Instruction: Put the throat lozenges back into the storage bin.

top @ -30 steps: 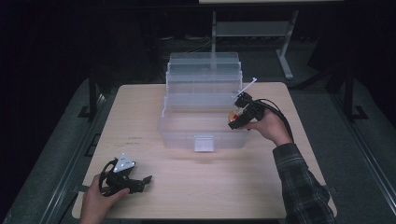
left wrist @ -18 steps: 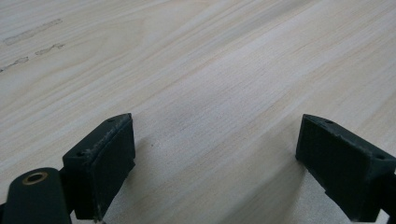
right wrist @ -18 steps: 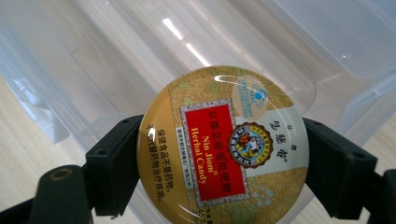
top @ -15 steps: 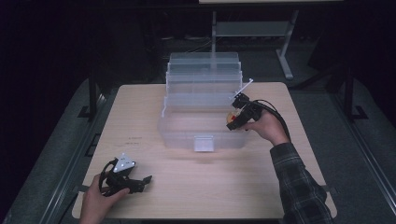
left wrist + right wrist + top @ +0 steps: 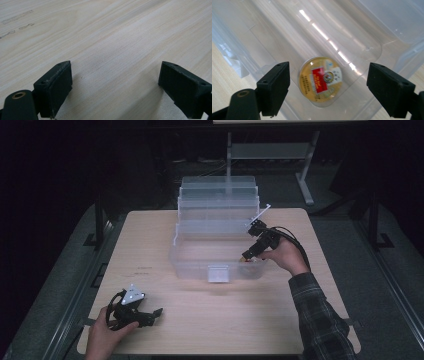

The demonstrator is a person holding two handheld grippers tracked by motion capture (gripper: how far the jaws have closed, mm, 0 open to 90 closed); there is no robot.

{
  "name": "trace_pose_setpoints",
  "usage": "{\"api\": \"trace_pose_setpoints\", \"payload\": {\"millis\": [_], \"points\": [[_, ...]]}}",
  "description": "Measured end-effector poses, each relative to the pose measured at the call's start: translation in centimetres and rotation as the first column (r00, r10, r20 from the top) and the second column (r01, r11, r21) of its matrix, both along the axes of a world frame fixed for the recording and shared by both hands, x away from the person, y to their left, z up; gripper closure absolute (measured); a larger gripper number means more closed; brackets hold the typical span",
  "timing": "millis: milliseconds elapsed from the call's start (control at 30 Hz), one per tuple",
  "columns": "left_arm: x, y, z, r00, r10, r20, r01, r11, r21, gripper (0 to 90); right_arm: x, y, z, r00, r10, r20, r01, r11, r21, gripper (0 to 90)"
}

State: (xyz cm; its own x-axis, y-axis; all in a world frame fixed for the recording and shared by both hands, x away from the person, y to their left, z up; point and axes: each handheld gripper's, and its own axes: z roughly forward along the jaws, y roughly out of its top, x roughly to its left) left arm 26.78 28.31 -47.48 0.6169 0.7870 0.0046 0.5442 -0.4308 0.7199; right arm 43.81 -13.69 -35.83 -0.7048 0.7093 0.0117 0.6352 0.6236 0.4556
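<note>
Wooden table (image 5: pixel 210 315) held clear box (image 5: pixel 215 255). Our right gripper (image 5: pixel 328 86) stood open over round tin (image 5: pixel 320 81) inside box, jaws just widening, nothing gripped; best lift straight up, clear of wall.

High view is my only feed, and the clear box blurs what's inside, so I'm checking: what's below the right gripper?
Observer: A round yellow tin with a red label lies flat on the floor of the clear box.
Operator: Is it gripped?
Observer: No. The right gripper has just been opening its jaws; they stand apart on either side of the tin, clear of it.
Operator: And the left gripper?
Observer: The left gripper is open, with just bare table between its jaws.
</note>
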Motion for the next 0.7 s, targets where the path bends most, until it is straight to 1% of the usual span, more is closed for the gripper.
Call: {"api": "trace_pose_setpoints", "payload": {"millis": [200, 300, 433, 600, 667, 700], "points": [[0.0, 0.0, 0.0, 1.0000, 0.000, 0.000, 0.000, 1.0000, 0.000, 11.0, -0.3, -0.4, 0.5, 0.9999, -0.010, 0.010, 0.010, 0.9999, 0.014, 18.4], [0.0, 0.0, 0.0, 1.0000, 0.000, 0.000, 0.000, 1.0000, 0.001, 11.0, -0.7, -0.7, 0.9, 0.9997, -0.012, 0.020, 0.011, 0.9997, 0.024, 16.5], [0.0, 0.0, 0.0, 1.0000, 0.002, 0.001, -0.002, 1.0000, 0.001, 11.1, -1.1, -1.1, 1.3, 0.9993, -0.019, 0.034, 0.017, 0.9992, 0.036, 11.9], [0.0, 0.0, 0.0, 1.0000, 0.002, 0.001, -0.002, 1.0000, 0.000, 11.1, -1.7, -1.5, 1.3, 0.9986, -0.029, 0.044, 0.026, 0.9985, 0.047, 2.1], [0.0, 0.0, 0.0, 1.0000, 0.002, 0.001, -0.002, 1.0000, 0.000, 11.1, -2.0, -1.8, 1.3, 0.9984, -0.020, 0.052, 0.018, 0.9986, 0.050, 2.0], [0.0, 0.0, 0.0, 1.0000, 0.003, 0.000, -0.003, 1.0000, 0.000, 11.1, -2.1, -1.8, 1.4, 0.9979, -0.027, 0.058, 0.024, 0.9986, 0.048, 2.1]]}}
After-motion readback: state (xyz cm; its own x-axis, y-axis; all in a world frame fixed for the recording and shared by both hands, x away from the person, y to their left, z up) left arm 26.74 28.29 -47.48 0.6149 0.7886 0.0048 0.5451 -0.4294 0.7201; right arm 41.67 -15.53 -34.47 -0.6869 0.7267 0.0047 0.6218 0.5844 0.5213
